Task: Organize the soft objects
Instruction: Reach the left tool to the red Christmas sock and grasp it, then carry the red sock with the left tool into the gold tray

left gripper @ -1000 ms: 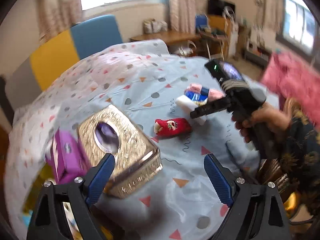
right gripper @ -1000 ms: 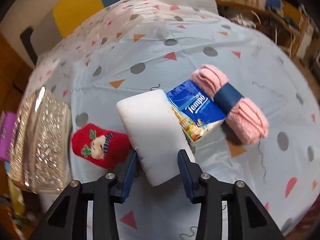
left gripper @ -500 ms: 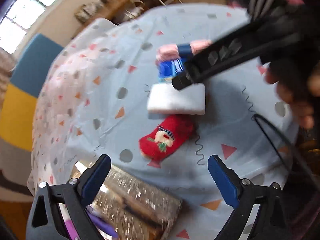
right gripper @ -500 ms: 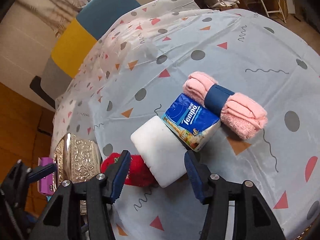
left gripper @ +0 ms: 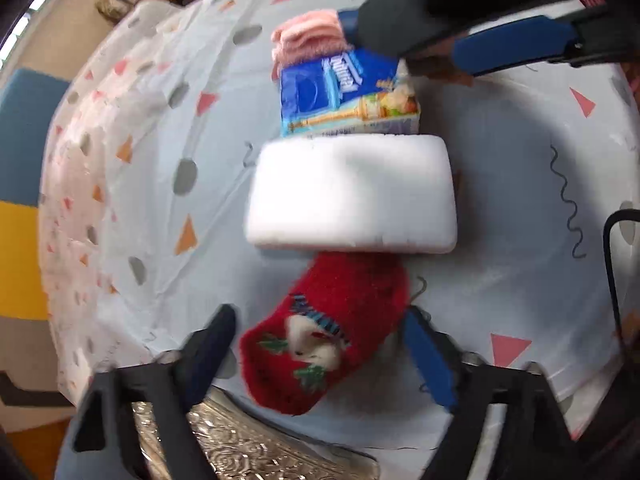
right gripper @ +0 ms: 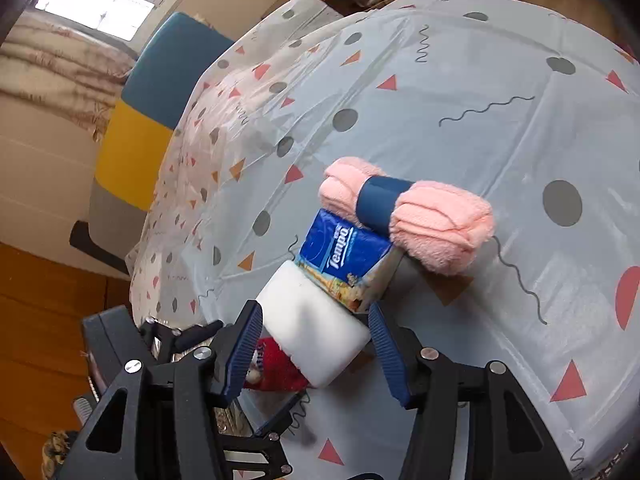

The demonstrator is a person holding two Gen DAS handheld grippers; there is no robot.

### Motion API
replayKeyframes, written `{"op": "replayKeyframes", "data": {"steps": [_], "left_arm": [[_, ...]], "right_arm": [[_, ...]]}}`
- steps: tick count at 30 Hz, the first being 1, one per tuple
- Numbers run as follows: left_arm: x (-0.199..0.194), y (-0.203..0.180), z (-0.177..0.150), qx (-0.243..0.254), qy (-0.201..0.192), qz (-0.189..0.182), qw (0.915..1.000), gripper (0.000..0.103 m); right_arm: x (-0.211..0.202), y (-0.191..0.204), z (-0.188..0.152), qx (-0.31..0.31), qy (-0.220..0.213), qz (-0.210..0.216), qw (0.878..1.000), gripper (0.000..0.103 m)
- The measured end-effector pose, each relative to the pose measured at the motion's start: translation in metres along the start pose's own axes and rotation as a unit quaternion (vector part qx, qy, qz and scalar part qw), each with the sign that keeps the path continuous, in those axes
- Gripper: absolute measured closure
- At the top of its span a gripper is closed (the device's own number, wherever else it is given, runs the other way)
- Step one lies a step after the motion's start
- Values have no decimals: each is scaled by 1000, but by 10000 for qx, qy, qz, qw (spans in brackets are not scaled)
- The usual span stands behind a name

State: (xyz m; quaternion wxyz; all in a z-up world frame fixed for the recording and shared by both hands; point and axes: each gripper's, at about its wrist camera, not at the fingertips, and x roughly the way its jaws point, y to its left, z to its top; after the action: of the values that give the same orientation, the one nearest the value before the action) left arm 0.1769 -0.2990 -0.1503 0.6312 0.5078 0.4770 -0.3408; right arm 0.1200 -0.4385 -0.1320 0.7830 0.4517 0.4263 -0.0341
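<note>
A red Christmas sock (left gripper: 324, 336) lies on the patterned tablecloth, touching a white sponge block (left gripper: 352, 196). Behind the sponge lie a blue Tempo tissue pack (left gripper: 340, 96) and a rolled pink towel with a blue band (left gripper: 308, 38). My left gripper (left gripper: 320, 360) is open, its fingers on either side of the sock. My right gripper (right gripper: 316, 356) is open above the near end of the white sponge (right gripper: 312, 320), without touching it. The tissue pack (right gripper: 344, 256), pink towel (right gripper: 416, 216) and part of the sock (right gripper: 276, 368) show in the right wrist view.
A gold embossed tissue box (left gripper: 248, 448) sits at the table's near edge under my left gripper. The round table's cloth (right gripper: 460, 100) stretches behind the objects. A blue, yellow and grey chair (right gripper: 140, 140) stands at the far side.
My left gripper has dropped down close to the red sock, its fingers now around it. My right gripper has opened wider and pulled back up from the white sponge.
</note>
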Motion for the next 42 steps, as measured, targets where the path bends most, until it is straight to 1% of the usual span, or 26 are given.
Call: {"op": "replayKeyframes", "data": {"steps": [1,2,3,4,5,6,7,11,12,13,15,18,20,22,23,26,28,30,31,33,34,36,37,39,40,42], "left_arm": [[0,2,1,-56,-7,-78,10000,35],[0,3,1,-103,-10,-132,9999,44],[1,3,1,-184,25,-241,9995,49],[0,2,2,-214,15,-291,9993,62],[-1,1,2,-212,-5,-293,9993,83],[-5,-2,1,-194,-23,-249,9995,85],[-7,-2,0,-221,-36,-256,9994,85],[-29,0,-15,-447,-199,-745,9960,86],[-37,2,-22,-550,-289,-924,9938,86],[-43,2,-28,-615,-358,-996,9925,86],[-58,7,-42,-799,-565,-1263,9872,86],[-74,13,-60,-1060,-793,-1485,9800,86],[-81,17,-68,-1191,-891,-1469,9779,86],[-90,23,-77,-1394,-1035,-1534,9728,86],[-93,29,-84,-1519,-1091,-1549,9701,86],[-103,48,-93,-2059,-1263,-1633,9565,86],[-103,60,-93,-2335,-1376,-1651,9483,86],[-112,74,-98,-2657,-1502,-1691,9371,86],[-116,80,-101,-2798,-1559,-1688,9321,86],[-121,93,-101,-3030,-1683,-1692,9226,86],[-124,99,-103,-3150,-1745,-1660,9180,86],[-133,114,-110,-3452,-1907,-1646,9041,86],[-135,118,-115,-3569,-1965,-1645,8983,86],[-142,132,-127,-3879,-2114,-1601,8827,86],[-143,138,-131,-3973,-2168,-1601,8772,86],[-150,151,-147,-4249,-2299,-1563,8615,86]], "right_arm": [[-1,-2,1,48,-17,15,10000,46],[-1,-2,1,57,-27,22,10000,46],[-2,-2,1,53,-46,12,10000,46],[-2,-1,0,44,-79,-8,10000,46],[-3,-1,0,26,-104,-24,9999,46],[-3,-2,1,25,-118,-35,9999,46],[-4,-3,1,40,-140,-37,9999,46],[-4,-1,2,-70,-145,-40,9999,46],[-1,1,1,-119,-97,-26,9999,46],[1,3,1,-171,-44,-3,9998,46],[6,9,-2,-327,73,28,9994,47],[21,25,-9,-796,330,-76,9963,47],[32,39,-18,-1253,501,-236,9906,47],[42,50,-26,-1651,619,-462,9832,46],[47,57,-30,-1894,664,-596,9778,43],[56,77,-47,-2679,616,-818,9580,40],[59,84,-54,-3024,484,-1063,9460,36],[64,88,-59,-3331,495,-1258,9331,33],[67,88,-60,-3408,578,-1246,9301,33],[70,88,-62,-3438,639,-1218,9289,31],[73,88,-64,-3525,658,-1314,9242,30],[79,88,-66,-3661,617,-1572,9151,30],[82,89,-66,-3728,598,-1637,9114,30],[85,89,-66,-3793,551,-1724,9074,29],[88,90,-66,-3835,538,-1796,9043,29],[93,91,-66,-3933,479,-1957,8971,27]]}}
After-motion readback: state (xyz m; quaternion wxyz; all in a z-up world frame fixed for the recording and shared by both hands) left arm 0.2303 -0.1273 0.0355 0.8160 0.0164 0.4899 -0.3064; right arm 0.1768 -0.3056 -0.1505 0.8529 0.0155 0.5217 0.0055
